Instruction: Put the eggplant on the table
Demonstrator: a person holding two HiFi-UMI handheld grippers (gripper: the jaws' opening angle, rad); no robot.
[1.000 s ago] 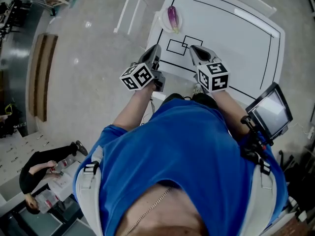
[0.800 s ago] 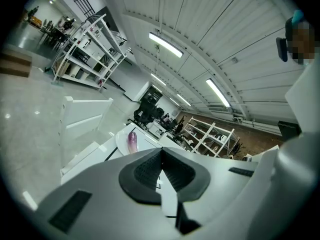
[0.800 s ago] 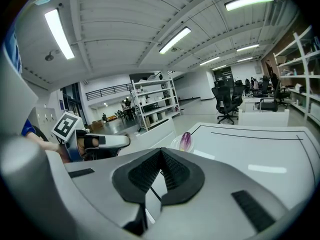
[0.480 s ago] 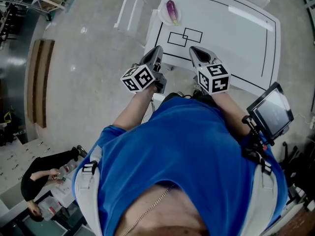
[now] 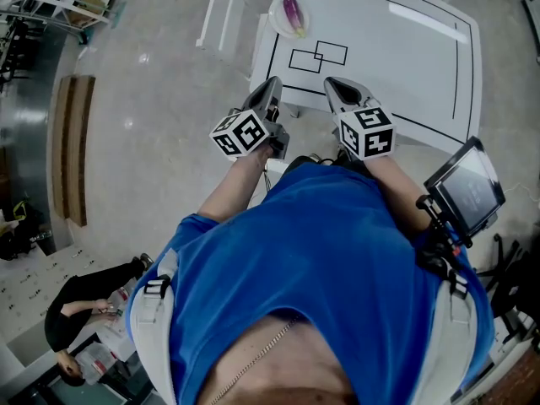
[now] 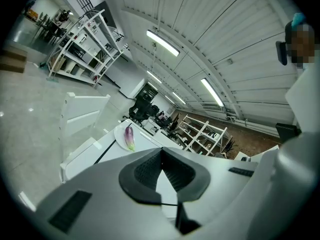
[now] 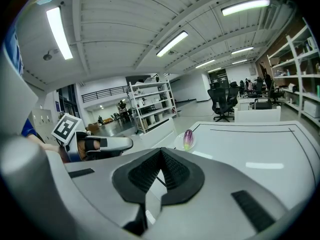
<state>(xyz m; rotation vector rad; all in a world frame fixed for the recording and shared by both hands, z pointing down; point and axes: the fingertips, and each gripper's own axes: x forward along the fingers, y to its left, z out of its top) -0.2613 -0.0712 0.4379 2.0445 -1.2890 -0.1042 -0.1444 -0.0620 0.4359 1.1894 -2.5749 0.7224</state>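
Note:
A purple eggplant (image 5: 293, 13) lies on a small white plate (image 5: 281, 22) at the far left corner of the white table (image 5: 396, 66). It also shows as the eggplant (image 6: 129, 137) in the left gripper view and the eggplant (image 7: 188, 138) in the right gripper view. My left gripper (image 5: 272, 87) hangs at the table's near edge, shut with nothing in it. Just right of it, my right gripper (image 5: 331, 86) is shut and empty too. Both point toward the table, well short of the eggplant.
Black lines on the table mark a large frame and two overlapping small rectangles (image 5: 317, 56). A white chair (image 5: 226, 19) stands left of the table. A tablet screen (image 5: 468, 189) sits at my right side. A person (image 5: 80, 323) crouches at lower left.
The table and eggplant have slid toward the top of the head view while both grippers stayed side by side in the picture. The jaws remain shut.

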